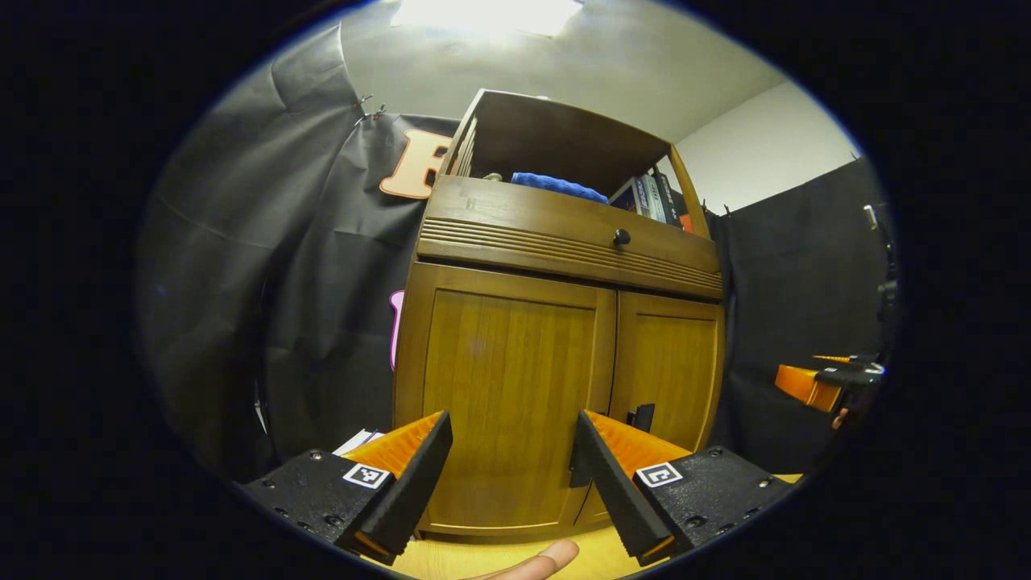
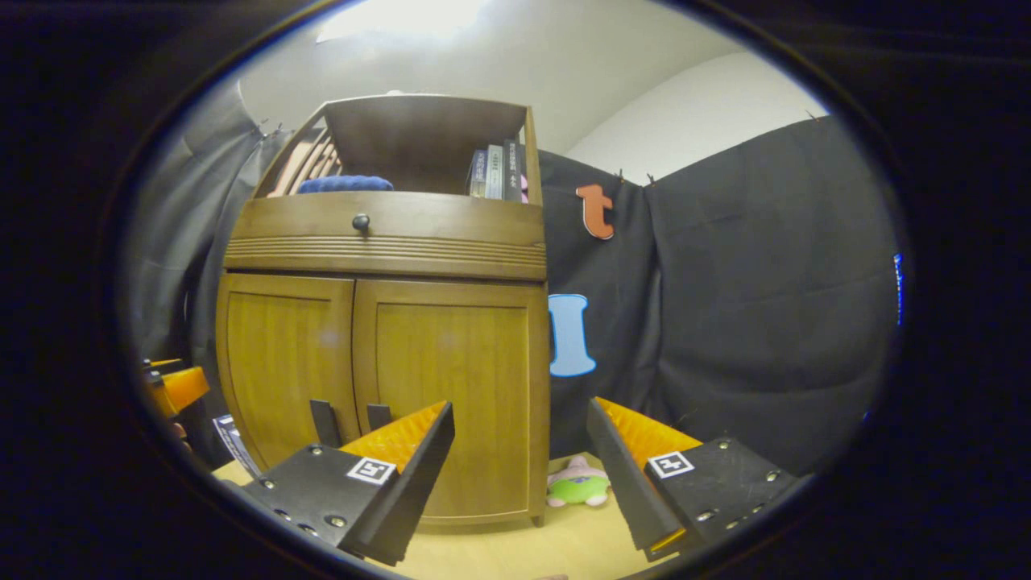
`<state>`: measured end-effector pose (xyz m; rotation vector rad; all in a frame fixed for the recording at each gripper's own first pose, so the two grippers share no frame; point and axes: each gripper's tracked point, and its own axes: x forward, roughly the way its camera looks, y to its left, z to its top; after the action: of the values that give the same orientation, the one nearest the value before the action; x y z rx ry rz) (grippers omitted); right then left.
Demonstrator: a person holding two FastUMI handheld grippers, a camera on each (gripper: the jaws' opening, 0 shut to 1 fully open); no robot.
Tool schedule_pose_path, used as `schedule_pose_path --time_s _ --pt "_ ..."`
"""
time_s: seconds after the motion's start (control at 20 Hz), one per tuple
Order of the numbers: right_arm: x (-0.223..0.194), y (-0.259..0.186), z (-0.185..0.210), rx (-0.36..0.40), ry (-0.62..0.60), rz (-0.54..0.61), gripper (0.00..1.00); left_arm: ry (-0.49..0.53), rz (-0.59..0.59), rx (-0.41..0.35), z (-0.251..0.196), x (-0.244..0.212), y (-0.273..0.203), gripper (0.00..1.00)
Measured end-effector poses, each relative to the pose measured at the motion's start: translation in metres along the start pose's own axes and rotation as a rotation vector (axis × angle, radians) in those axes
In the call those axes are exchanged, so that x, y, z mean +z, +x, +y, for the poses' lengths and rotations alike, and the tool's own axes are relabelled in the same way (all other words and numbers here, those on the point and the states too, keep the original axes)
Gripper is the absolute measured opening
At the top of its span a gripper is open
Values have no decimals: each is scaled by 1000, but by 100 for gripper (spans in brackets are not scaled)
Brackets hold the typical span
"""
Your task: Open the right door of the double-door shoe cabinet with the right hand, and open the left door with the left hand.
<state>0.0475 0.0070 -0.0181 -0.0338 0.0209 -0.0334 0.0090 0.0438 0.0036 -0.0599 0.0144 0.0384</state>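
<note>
While both doors, the left door (image 1: 507, 387) and right door (image 2: 451, 387), stand closed at 12 o'clock, the left gripper (image 1: 511, 471) and right gripper (image 2: 519, 467) gape, grasping nothing; two handles (image 2: 352, 420) hang low.

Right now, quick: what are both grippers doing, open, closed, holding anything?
Left gripper: open, holding nothing, facing the closed brown wooden double-door shoe cabinet.
Right gripper: open, holding nothing, apart from the cabinet's right door.
</note>
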Motion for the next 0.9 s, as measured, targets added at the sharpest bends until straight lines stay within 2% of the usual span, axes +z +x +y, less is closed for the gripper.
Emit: schedule_pose_path --time_s 0.1,0.15,0.25,0.3,0.35,0.5,0.7,0.9 --pt "-8 24 21 39 13 19 94 4 2 18 7 -1 3 92" --pt "-13 37 29 55 22 31 98 5 8 24 9 -2 4 92" --pt "-23 56 44 78 40 54 98 2 23 22 9 -6 6 95" --pt "-29 65 51 89 50 71 98 0 27 18 10 -7 7 92" --pt "-37 72 60 103 63 87 98 -1 31 16 10 -8 7 95" --pt "-57 88 97 177 75 144 98 3 30 17 13 -6 10 95" --pt "-78 97 148 288 38 163 98 6 35 16 14 -9 12 95" --pt "-103 113 173 293 10 186 98 7 53 27 17 -15 15 95"
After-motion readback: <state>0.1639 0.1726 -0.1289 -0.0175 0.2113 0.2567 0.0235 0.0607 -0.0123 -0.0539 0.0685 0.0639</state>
